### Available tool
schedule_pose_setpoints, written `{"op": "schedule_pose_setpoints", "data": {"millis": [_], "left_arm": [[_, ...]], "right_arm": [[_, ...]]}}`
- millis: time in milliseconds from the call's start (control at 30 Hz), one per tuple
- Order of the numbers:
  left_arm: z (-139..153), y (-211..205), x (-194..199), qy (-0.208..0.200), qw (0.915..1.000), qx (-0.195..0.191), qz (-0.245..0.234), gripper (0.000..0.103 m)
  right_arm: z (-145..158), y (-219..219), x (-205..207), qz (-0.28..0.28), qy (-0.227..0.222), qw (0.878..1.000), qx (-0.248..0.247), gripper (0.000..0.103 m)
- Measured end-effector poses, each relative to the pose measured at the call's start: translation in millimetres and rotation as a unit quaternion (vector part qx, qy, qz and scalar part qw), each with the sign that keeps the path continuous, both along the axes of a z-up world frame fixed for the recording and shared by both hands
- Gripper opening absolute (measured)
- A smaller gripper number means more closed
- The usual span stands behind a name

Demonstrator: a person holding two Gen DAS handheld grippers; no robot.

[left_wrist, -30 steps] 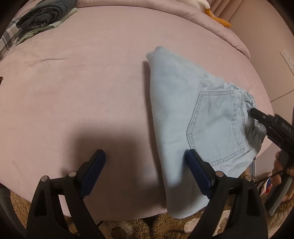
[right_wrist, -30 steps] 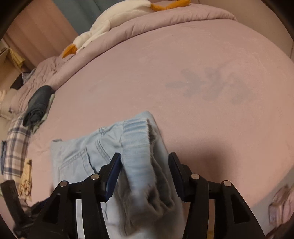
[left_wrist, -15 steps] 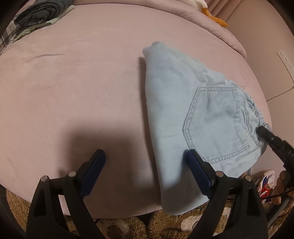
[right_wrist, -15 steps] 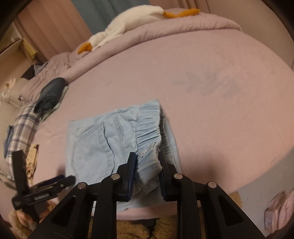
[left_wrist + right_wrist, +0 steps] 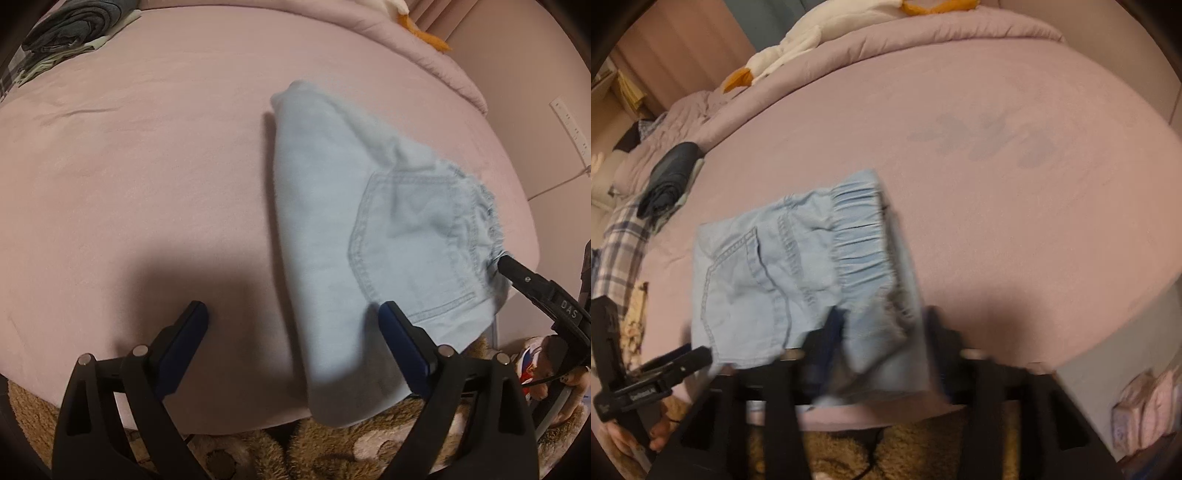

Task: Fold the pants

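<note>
Left wrist view, nearest: the left gripper (image 5: 291, 339) hovers with its fingers spread wide and nothing between them, at the near edge of the bed (image 5: 147, 166); one finger sits over the pants, the other over bare sheet, likely waiting for its turn.
Right wrist view, nearest: the right gripper (image 5: 886, 339) is blurred; its fingers stand apart on either side of the waistband corner of the pants (image 5: 798, 273), so I judge it spread rather than pinching, though the blur leaves some doubt.
Pants: light blue denim, folded into a compact stack, back pocket up, lying at the near edge of the bed with one corner hanging over it toward the rug (image 5: 369, 443).
Why there: the edge keeps the stack within reach of both grippers, and the elastic waistband offers a thick hold.
Progress: folding looks nearly finished.
Farther from the pants: rolled dark clothes (image 5: 668, 177) on a plaid cloth.
Farthest: a stuffed goose (image 5: 820, 33) on the quilt.
</note>
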State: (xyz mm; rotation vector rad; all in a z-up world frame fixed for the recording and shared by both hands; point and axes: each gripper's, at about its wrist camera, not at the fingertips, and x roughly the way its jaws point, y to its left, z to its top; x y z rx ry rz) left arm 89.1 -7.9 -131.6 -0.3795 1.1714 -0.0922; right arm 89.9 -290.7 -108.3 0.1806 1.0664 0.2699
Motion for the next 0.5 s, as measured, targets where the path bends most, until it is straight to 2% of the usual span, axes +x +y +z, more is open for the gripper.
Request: {"op": "schedule_pose_setpoints", "data": {"millis": [67,167,333,500], "left_arm": [[0.9,-1.6,2.4,-0.005,1.0,-0.005,0.002,0.094],[-1.2,-5.3,8.2,-0.007,0.9999,-0.008,-0.003,0.094],[-7.9,-12.3,19.7,-0.004,0.9999,-0.006,-0.009,0.094],[-11.5,-17.9,29.7,-0.01,0.9998,-0.004,-0.017,0.096]], "right_arm": [[8.3,-4.2,1.6,-0.002,-0.02,1.0,0.005,0.077],[5.5,-11.5,5.0,-0.005,-0.016,0.999,0.039,0.078],[-15.6,-5.4,17.9,0.013,0.014,0.997,0.076,0.078],[-34.9,-1.5,25.4,0.023,0.041,0.995,0.085,0.078]]}}
